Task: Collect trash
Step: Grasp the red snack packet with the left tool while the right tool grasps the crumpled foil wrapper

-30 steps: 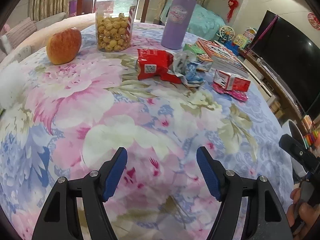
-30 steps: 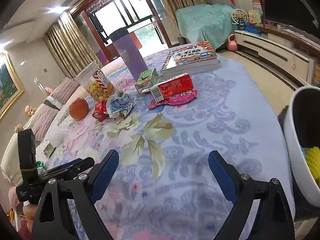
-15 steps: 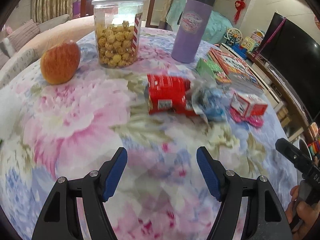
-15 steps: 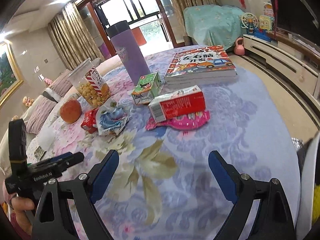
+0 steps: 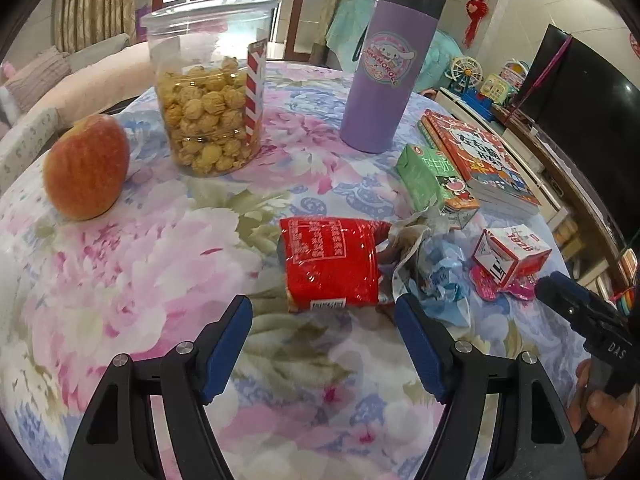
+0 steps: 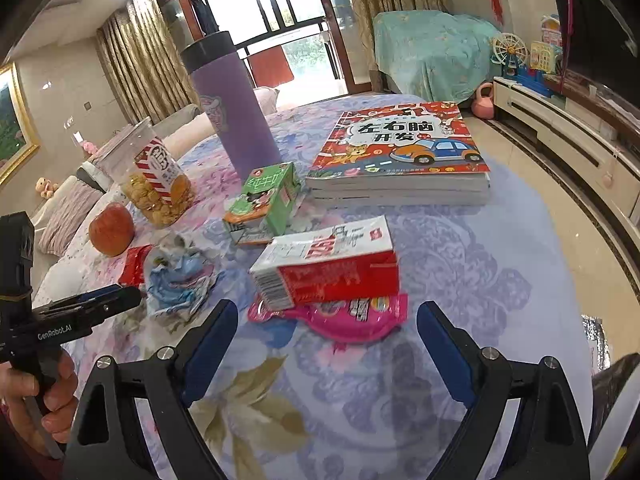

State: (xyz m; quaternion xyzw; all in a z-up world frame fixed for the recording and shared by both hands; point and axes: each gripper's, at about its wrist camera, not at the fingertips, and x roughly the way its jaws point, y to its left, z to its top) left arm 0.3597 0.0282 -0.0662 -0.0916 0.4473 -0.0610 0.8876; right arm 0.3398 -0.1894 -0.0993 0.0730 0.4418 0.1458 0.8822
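Note:
My left gripper [image 5: 324, 320] is open and empty, just short of a red snack wrapper [image 5: 332, 266] lying flat on the flowered tablecloth. A crumpled blue-white wrapper [image 5: 436, 276] lies right of it. My right gripper [image 6: 324, 332] is open and empty, just in front of a red-white carton [image 6: 328, 268] that rests on a pink wrapper [image 6: 352, 318]. A green carton [image 6: 266, 200] lies behind it. The crumpled wrapper also shows in the right wrist view [image 6: 178, 276].
An apple [image 5: 86, 166], a clear snack jar [image 5: 210, 104], a purple tumbler [image 5: 386, 72] and a stack of books [image 6: 400, 160] stand further back on the table. A white bin rim [image 6: 616, 420] shows at the lower right, off the table edge.
Both grippers have moved forward over the table toward the trash. The red wrapper and the red-white carton now lie close before the open jaws. The bin has slid out of the right view.

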